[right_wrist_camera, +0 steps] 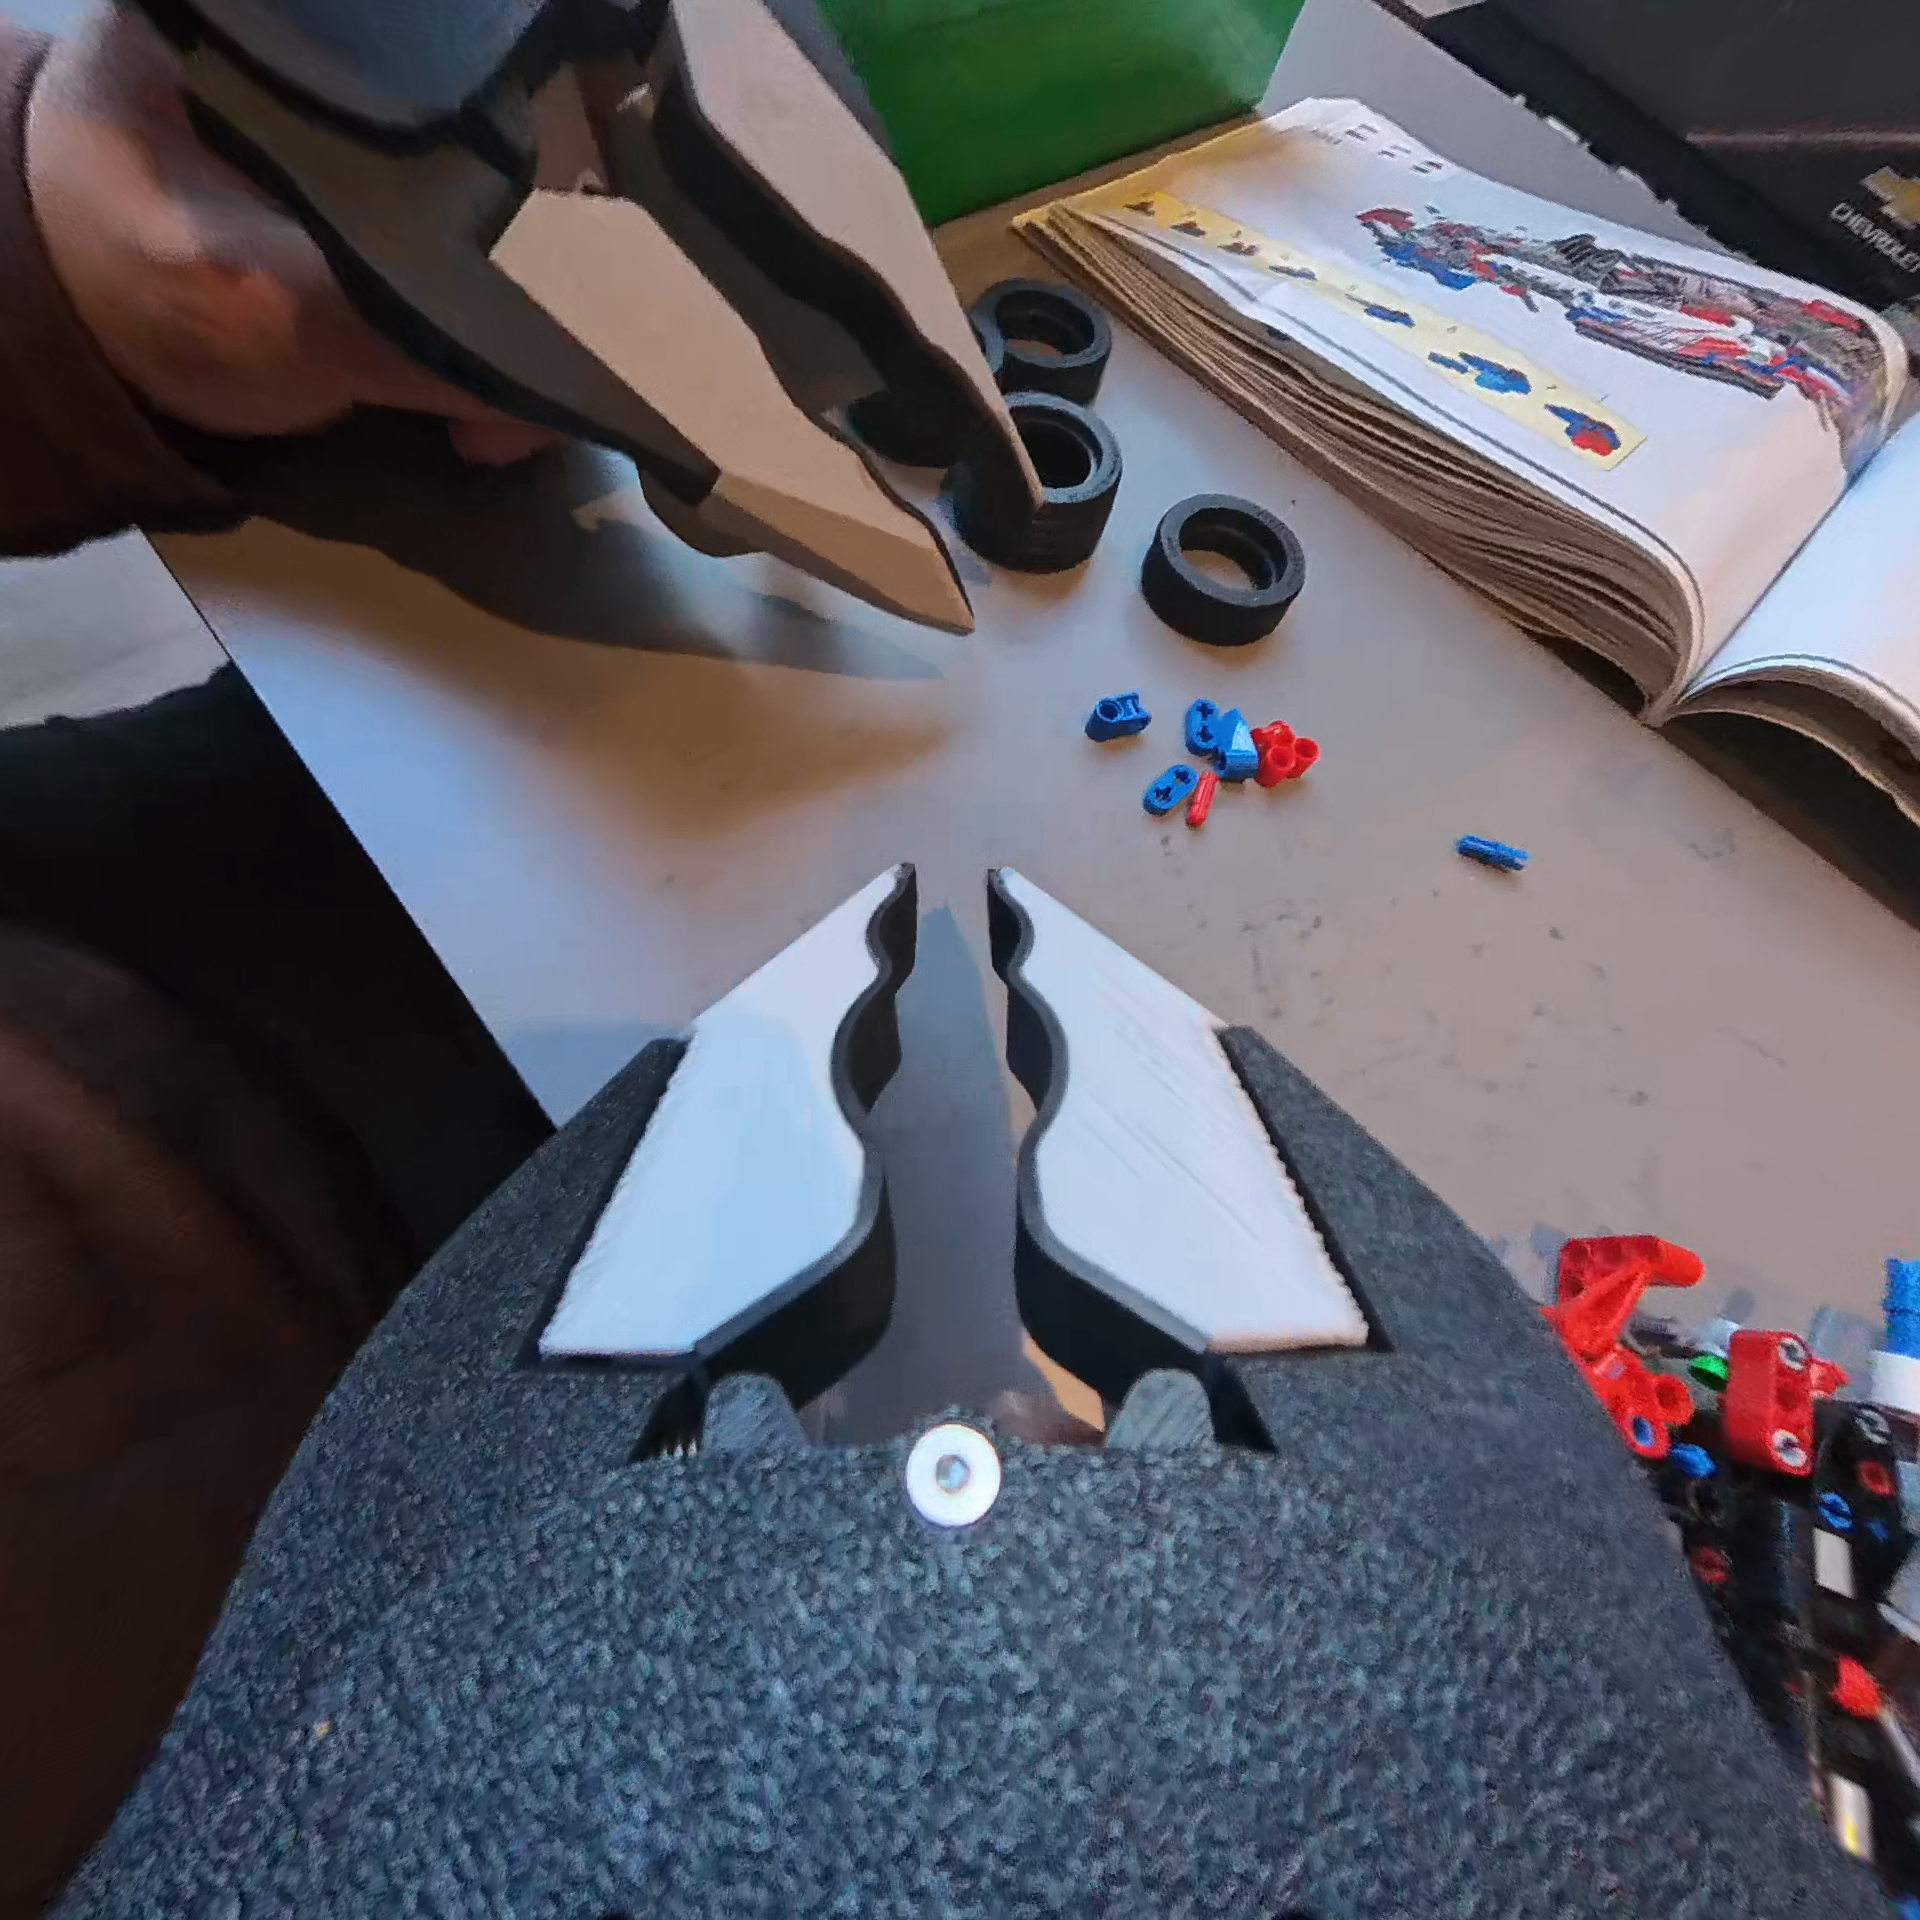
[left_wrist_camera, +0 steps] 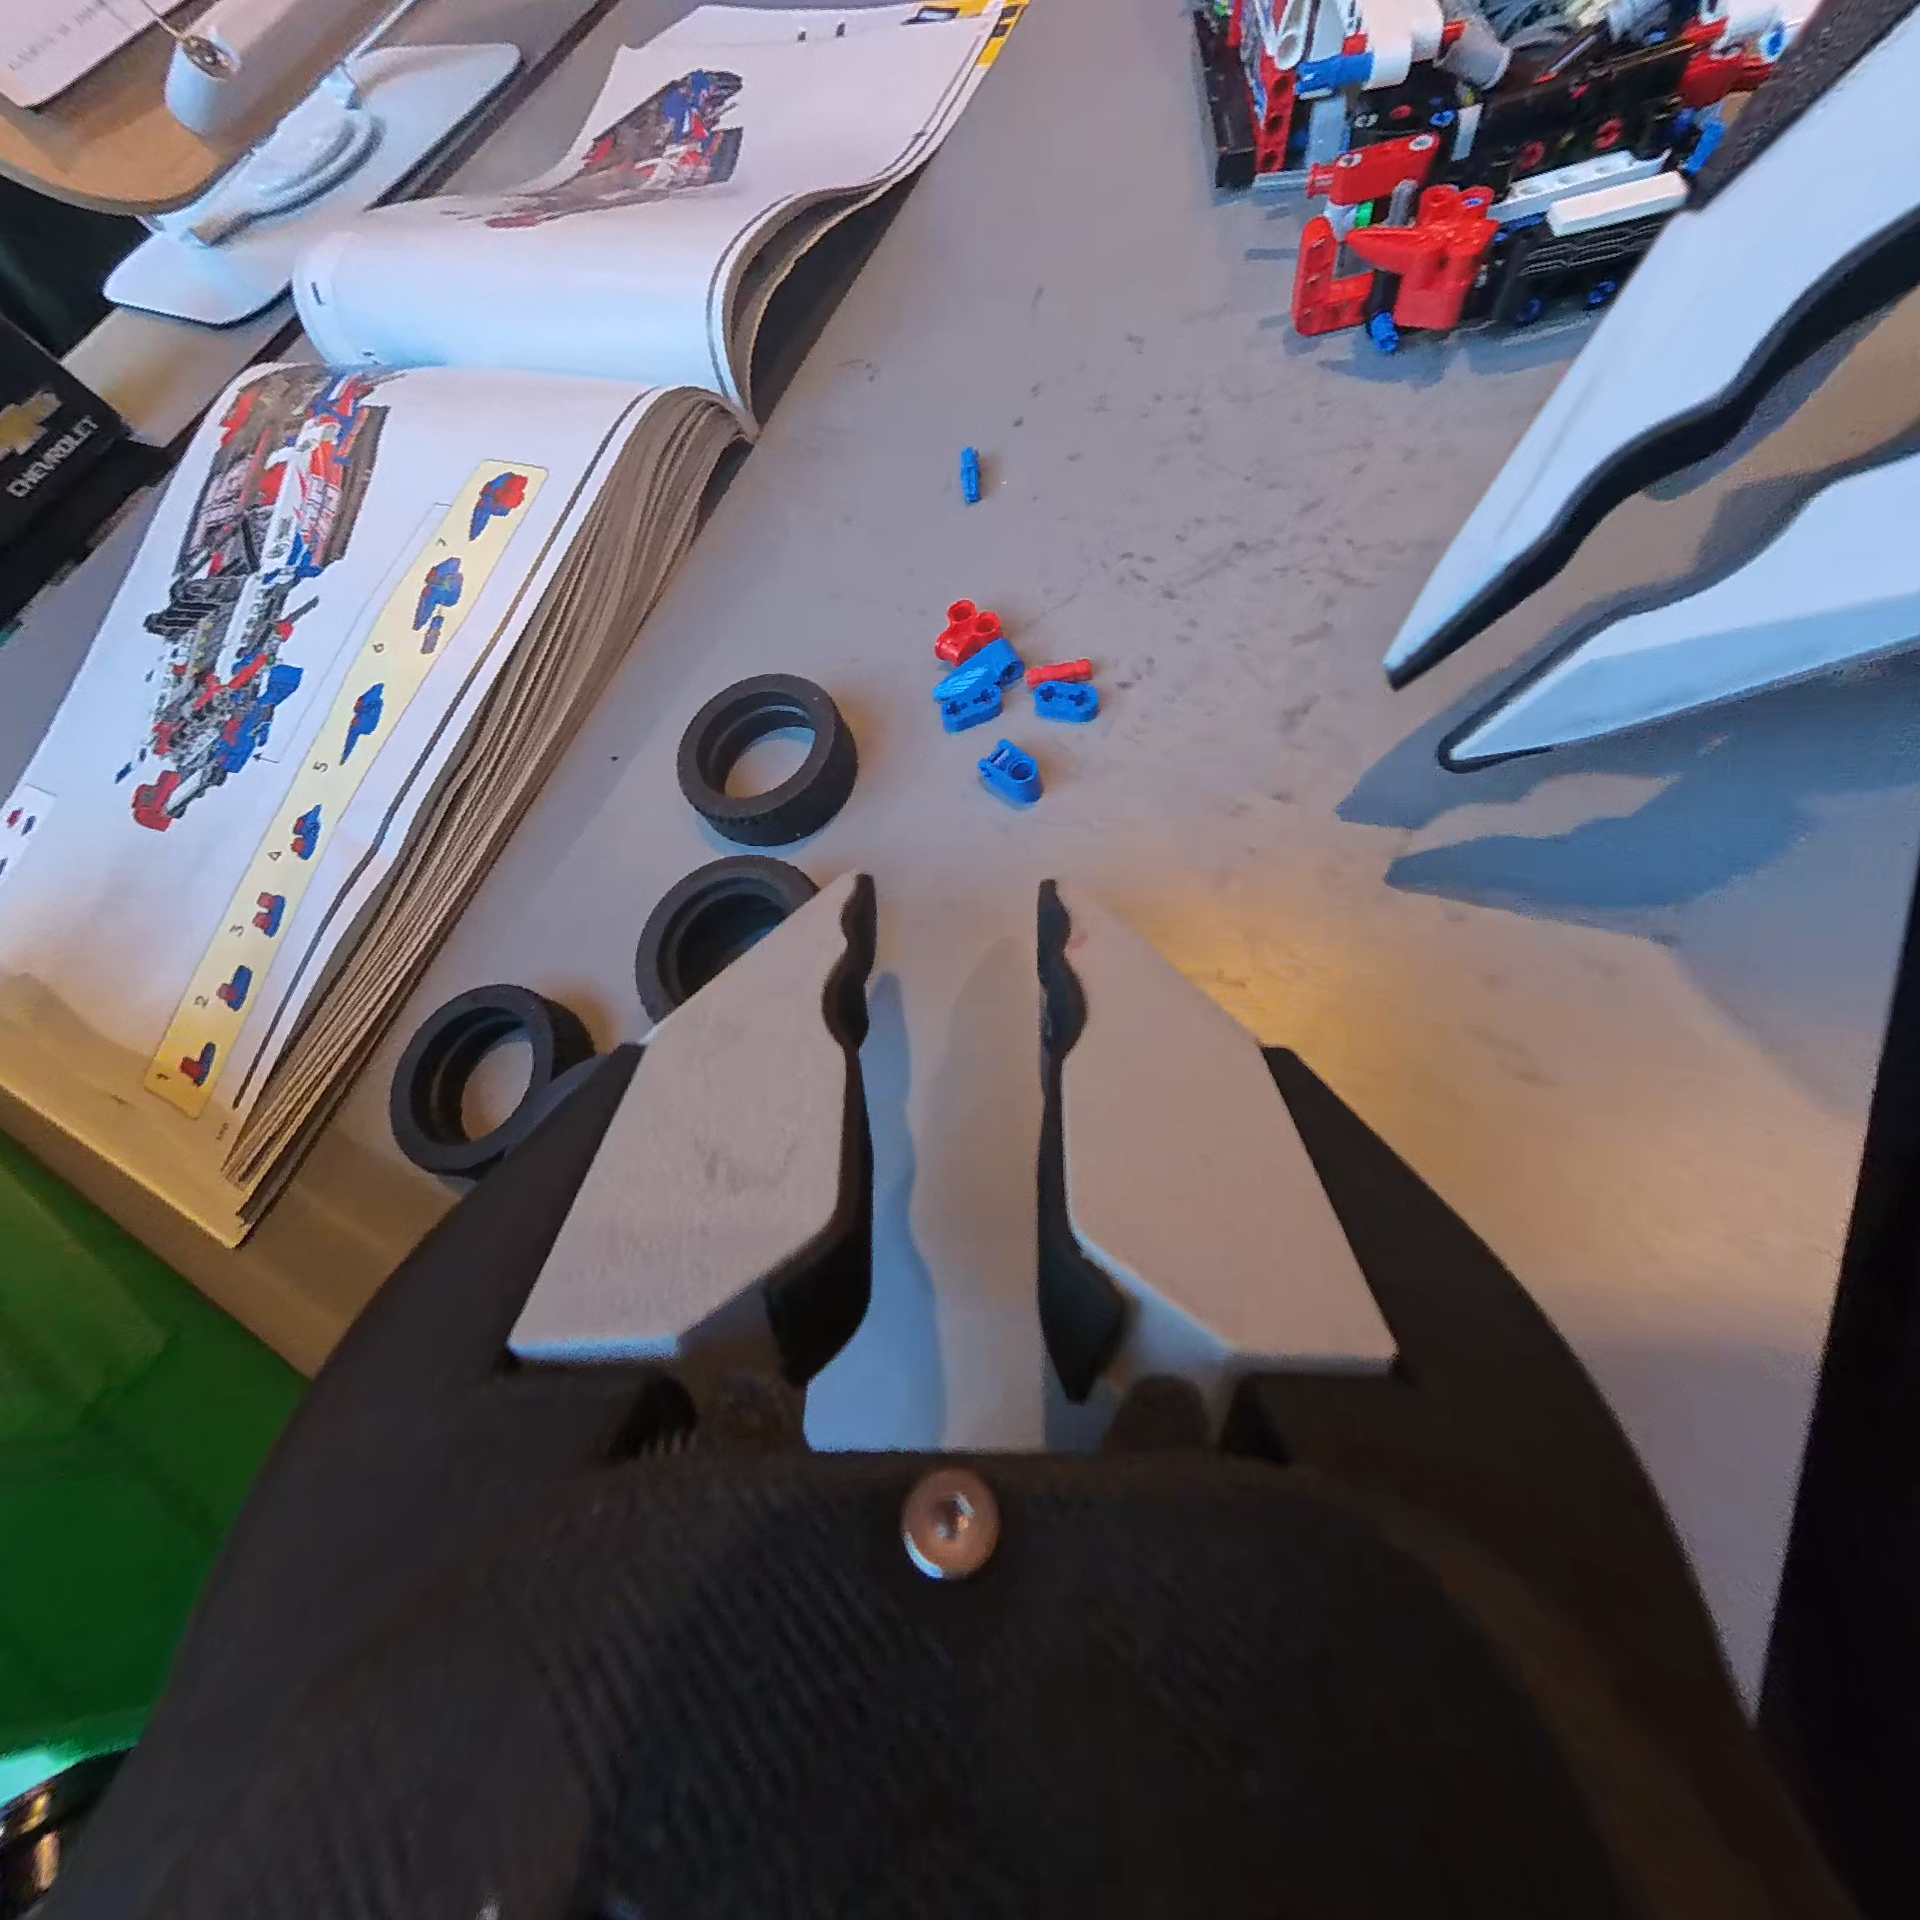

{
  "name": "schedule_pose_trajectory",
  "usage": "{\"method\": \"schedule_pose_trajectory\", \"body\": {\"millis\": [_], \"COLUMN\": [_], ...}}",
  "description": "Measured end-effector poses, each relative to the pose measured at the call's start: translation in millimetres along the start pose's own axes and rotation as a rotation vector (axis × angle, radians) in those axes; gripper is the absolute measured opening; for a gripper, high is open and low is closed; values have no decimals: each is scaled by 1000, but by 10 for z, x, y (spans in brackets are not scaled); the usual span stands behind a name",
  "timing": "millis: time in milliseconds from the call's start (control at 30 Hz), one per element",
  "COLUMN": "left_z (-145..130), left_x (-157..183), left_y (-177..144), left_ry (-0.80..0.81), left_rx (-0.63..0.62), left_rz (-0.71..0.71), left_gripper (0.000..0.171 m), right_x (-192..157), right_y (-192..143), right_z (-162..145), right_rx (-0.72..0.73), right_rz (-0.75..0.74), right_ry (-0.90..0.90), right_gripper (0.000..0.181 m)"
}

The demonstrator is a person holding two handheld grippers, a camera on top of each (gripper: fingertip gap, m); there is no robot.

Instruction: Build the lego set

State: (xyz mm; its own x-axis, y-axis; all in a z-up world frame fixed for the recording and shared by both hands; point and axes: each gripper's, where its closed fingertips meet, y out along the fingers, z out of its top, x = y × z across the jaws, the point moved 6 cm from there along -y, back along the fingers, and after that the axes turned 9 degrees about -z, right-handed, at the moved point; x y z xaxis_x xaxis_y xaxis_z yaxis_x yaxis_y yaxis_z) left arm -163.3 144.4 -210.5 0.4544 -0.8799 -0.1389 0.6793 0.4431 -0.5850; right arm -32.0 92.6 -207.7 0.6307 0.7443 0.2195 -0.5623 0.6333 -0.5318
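A small pile of blue and red Lego pieces (left_wrist_camera: 992, 670) lies on the grey table, with a blue connector (left_wrist_camera: 1010, 772) just in front of it and a blue pin (left_wrist_camera: 969, 475) farther off. My left gripper (left_wrist_camera: 954, 891) is open and empty, a short way short of the pile. My right gripper (right_wrist_camera: 951, 878) is open by a narrow gap and empty. From it, the pile (right_wrist_camera: 1247, 748), the connector (right_wrist_camera: 1117, 717) and the pin (right_wrist_camera: 1491, 852) lie ahead to the right. The left gripper (right_wrist_camera: 992, 561) hangs above the table ahead of it. The partly built red, black and white model (left_wrist_camera: 1475, 177) stands at the back right.
Three black tyres (left_wrist_camera: 767, 758) (left_wrist_camera: 717, 925) (left_wrist_camera: 478, 1075) lie left of the left gripper. An open instruction book (left_wrist_camera: 312, 727) lies farther left. A green box (right_wrist_camera: 1039, 94) stands behind the tyres. The table edge (right_wrist_camera: 364, 831) runs by the person's hand (right_wrist_camera: 156, 260). The model (right_wrist_camera: 1714, 1382) sits right of my right gripper. It is some 4 centimeters from my left tips to the blue connector (left_wrist_camera: 1010, 772). It turns up in the right wrist view (right_wrist_camera: 1118, 707) as well. Left tips and right tips are each some 15 centimeters from the pin (right_wrist_camera: 1491, 852). The left camera catches it too, in the left wrist view (left_wrist_camera: 975, 478).
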Motion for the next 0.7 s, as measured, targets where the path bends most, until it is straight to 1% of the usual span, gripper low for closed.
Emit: {"method": "schedule_pose_trajectory", "body": {"millis": [67,167,300,333,433,500,600,700], "left_z": [-9,-35,-67,-78,-108,-121,-157,-210], "left_x": [-11,-26,-8,3,50,93,116,99], "left_y": [-15,-52,-144,-162,-195,-208,-242,-290], "left_ry": [-13,-54,-86,-88,-74,-50,-27,-14], "left_rx": [2,3,30,31,22,16,4,-8], "left_rz": [12,18,14,8,-15,-38,-51,-45], "left_gripper": [29,32,34,35,37,37,37,37], "right_x": [41,121,206,219,216,227,296,441], "right_y": [30,67,87,107,186,208,201,170], "right_z": [4,20,119,134,104,64,35,-5], "right_rx": [-6,-16,8,8,-21,-31,-40,-63], "right_rz": [15,7,-17,-25,-23,-32,-59,-105], "right_ry": [40,85,109,103,79,90,115,137], "right_gripper": [18,17,19,21,37,41,39,22]}}
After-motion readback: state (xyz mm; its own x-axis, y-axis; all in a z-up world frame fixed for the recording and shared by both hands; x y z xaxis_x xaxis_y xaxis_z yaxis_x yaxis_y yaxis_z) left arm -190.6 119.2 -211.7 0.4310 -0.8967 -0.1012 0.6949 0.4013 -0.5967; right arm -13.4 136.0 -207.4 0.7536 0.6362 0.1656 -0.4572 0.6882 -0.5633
